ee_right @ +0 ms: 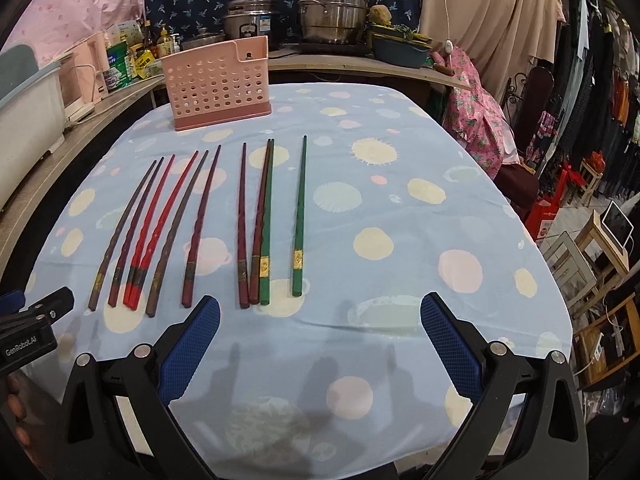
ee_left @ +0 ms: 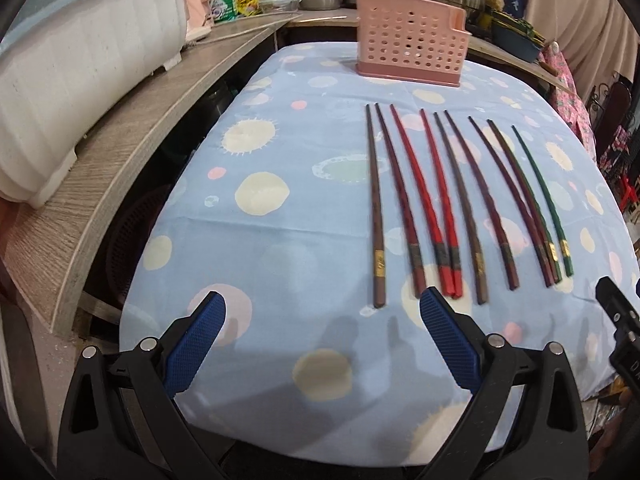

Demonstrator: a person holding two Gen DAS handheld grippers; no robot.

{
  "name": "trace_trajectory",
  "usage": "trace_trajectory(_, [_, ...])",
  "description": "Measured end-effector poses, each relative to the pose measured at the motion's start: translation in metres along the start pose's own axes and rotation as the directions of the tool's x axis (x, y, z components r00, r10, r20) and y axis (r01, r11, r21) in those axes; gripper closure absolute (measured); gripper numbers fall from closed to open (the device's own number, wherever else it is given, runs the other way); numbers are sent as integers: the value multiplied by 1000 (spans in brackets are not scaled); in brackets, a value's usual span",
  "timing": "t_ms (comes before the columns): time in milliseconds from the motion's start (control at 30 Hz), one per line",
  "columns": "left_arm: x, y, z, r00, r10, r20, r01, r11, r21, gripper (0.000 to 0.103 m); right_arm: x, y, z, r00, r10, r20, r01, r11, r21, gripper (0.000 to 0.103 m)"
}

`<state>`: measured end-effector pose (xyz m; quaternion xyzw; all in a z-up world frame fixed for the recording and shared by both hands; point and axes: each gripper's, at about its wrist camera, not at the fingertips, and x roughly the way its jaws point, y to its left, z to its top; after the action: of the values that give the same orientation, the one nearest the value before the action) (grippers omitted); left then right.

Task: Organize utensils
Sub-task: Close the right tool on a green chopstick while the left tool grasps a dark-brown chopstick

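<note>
Several chopsticks lie side by side on the blue spotted tablecloth (ee_left: 280, 208): brown and maroon ones (ee_left: 374, 200), two red ones (ee_left: 436, 208) and two green ones (ee_right: 299, 216). A pink perforated utensil holder (ee_left: 412, 38) stands upright behind them, and it also shows in the right wrist view (ee_right: 218, 82). My left gripper (ee_left: 322, 310) is open and empty, just short of the chopsticks' thick ends. My right gripper (ee_right: 320, 314) is open and empty, near the green chopsticks' thick ends. Each gripper shows at the edge of the other's view.
A wooden counter (ee_left: 132, 152) with a white dish rack (ee_left: 72, 80) runs along the left. Pots (ee_right: 334, 12), bottles and a green basin (ee_right: 400, 52) stand on the shelf behind the table. Chairs and clothes crowd the right side.
</note>
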<state>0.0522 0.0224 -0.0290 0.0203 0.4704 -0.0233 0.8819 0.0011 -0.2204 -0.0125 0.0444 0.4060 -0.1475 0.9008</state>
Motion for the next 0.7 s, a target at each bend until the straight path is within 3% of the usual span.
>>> trace_trajectory(167, [22, 5, 7, 1000, 0, -29, -1, 1000, -15, 14, 22, -2, 16, 1000, 20, -2, -20, 1000, 13, 8])
trace_trajectory(333, [36, 1, 11, 999, -3, -47, 3, 1000, 2, 24, 45, -2, 29, 999, 30, -23, -30, 999, 20, 24])
trace_trajectory(467, [40, -2, 15, 999, -19, -43, 20, 1000, 6, 26, 59, -2, 35, 998, 50, -44, -48, 998, 35, 35])
trace_trajectory(633, [46, -5, 17, 997, -48, -64, 48, 999, 8, 36, 74, 2, 30, 992, 85, -94, -82, 996, 34, 61])
trace_trajectory(700, [46, -7, 16, 997, -43, -62, 44, 999, 17, 36, 77, 3, 26, 991, 88, -104, -85, 996, 33, 66])
